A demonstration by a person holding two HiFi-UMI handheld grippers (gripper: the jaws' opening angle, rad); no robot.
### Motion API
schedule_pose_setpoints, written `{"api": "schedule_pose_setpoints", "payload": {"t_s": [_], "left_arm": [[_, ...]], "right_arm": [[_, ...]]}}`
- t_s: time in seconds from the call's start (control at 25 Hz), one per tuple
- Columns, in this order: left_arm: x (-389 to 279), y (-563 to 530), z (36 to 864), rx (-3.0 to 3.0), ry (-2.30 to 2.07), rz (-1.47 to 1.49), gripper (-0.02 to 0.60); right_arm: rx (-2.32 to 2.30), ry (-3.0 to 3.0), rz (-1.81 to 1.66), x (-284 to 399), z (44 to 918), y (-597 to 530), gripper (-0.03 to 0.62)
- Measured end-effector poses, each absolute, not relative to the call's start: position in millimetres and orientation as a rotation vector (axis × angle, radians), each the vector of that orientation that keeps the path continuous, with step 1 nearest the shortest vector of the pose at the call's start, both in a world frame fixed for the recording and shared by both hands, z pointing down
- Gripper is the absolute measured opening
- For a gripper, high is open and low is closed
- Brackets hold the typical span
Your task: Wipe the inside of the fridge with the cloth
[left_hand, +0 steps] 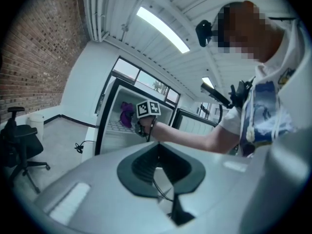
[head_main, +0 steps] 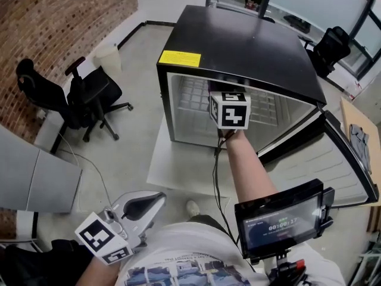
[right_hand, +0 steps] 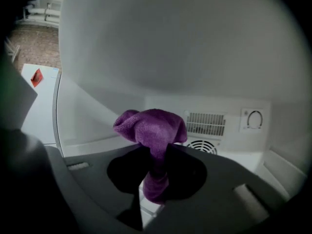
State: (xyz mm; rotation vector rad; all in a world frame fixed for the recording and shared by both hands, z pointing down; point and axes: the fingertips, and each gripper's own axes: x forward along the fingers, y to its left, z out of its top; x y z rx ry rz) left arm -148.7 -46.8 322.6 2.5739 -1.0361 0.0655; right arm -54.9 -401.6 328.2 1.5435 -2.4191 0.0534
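While right hand-held gripper clamps cloth inside fridge | left hand-held gripper seemingly closed, empty | door open

Purple cloth is showing a fuzzy nap; the fridge is looking glossy black outside, smooth white plastic inside.

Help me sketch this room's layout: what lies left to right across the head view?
Black office chairs → yellow label on the fridge → right gripper → open fridge door.
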Motion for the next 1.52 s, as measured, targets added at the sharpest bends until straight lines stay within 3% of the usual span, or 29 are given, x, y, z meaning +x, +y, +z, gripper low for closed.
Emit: {"api": "schedule_pose_setpoints", "payload": {"t_s": [0.4,0.64,1.0,1.52], "left_arm": [[-109.0,-47.8,319.4,2.667,-0.826,0.070,0.009],[-92.4,-48.3,317.3,2.689,-0.746,0.082,0.009],[-107.0,-44.9,318.8,2.662,-0.804,0.092,0.009],[-137.5,-35.5,318.3,2.607,-0.968,0.071,0.009]], "right_arm": [[1.824,-2.155,-0.017,84.2,315.3,-381.5,0.071],[1.897,-2.053,0.035,118.6,326.3,-379.0,0.071],[1.799,-2.096,0.086,85.9,354.3,-382.1,0.071],[1.545,-2.306,0.068,-45.0,357.2,-382.4,0.071]]}}
